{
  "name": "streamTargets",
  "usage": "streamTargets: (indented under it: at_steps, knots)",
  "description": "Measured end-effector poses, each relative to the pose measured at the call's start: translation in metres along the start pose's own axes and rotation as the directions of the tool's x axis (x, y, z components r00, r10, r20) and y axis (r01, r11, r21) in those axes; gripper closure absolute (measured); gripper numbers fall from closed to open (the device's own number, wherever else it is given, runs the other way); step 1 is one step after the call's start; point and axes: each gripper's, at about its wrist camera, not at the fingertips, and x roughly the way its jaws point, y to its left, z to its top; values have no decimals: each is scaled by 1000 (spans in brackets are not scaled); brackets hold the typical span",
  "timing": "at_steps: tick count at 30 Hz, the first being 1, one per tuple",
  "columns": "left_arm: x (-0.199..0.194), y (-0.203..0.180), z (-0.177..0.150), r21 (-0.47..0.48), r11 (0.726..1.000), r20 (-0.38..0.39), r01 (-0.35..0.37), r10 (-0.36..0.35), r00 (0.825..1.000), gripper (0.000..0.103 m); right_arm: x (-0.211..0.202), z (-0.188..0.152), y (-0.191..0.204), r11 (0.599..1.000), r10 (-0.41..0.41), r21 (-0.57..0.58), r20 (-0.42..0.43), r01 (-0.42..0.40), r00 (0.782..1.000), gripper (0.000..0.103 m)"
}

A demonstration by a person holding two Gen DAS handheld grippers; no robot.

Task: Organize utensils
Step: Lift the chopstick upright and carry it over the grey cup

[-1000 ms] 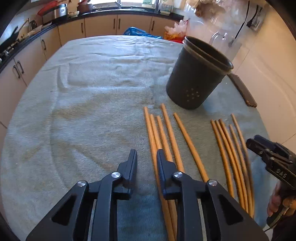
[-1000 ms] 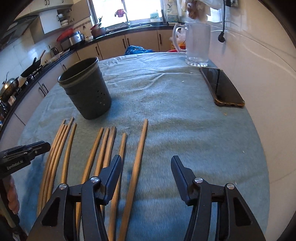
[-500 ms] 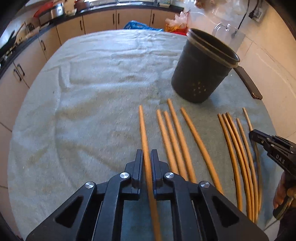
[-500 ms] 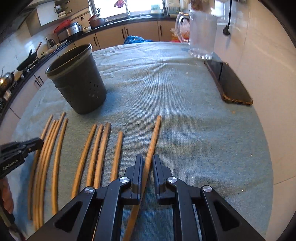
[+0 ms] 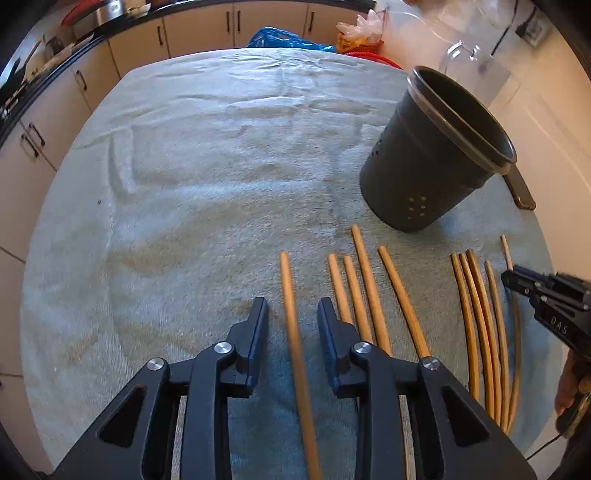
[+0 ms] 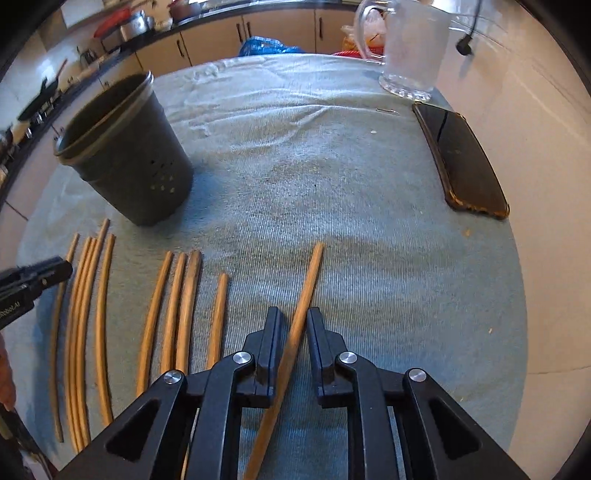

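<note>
1. Left gripper (image 5: 291, 314) stands wide, straddling a loose, long tan wooden chopstick (image 5: 291, 317) on the grey cloth (image 5: 184, 184); centre it before closing.
2. Right gripper (image 6: 295, 328) is narrow, clamping another chopstick (image 6: 306, 291); lift level toward the dark perforated holder (image 6: 125, 155), far left.

Home kitchen: beige cabinets (image 5: 199, 29) under dark countertop (image 6: 207, 20), pans (image 6: 40, 92) on stove, towel-covered table (image 5: 184, 166)

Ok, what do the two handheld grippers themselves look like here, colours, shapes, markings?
Both are matte black plastic: the left gripper and right gripper have flat tapered fingers on triangular cut-out links with silver pivot screws. White lettering marks their sides, "DAS" on one and "Robot.AI" on the other. A bare hand grips one handle.
</note>
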Motion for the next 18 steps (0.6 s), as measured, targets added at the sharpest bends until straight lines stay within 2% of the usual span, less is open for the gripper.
streamTargets:
  at_steps: [1,2,3,7,9,14,16,18]
  knots:
    - [0,-3,-1,17,1000,3,-3,3,1000,77,1,3,1,1000,2,-3,-1,-2,1000,88]
    - [-1,-5,-3,32,999,11,2,-2,1000,94,1,3,2,1000,8,-9,5,-8,1000,89]
    - [0,-6,-4,31,999,9,12,-12,1000,97,2,3,2,1000,10,-16,13,-10,1000,93]
    - [-17,-3,-13,14,1000,67,14,-15,998,98,-7,-3,-5,996,87,22,64,-89,994,97]
    - [-37,-2,-21,13,1000,113,14,-15,994,98,-25,-11,-7,992,116,38,129,-122,985,97]
    - [-106,-9,-46,31,998,270,46,-52,962,97,-82,-36,-7,981,176,26,286,-191,942,97]
    - [-136,-13,-63,35,997,332,65,-73,941,97,-103,-49,-3,981,179,13,343,-195,922,97]
    - [-160,-16,-80,54,997,395,49,-66,916,97,-124,-64,5,982,175,-6,394,-188,902,97]
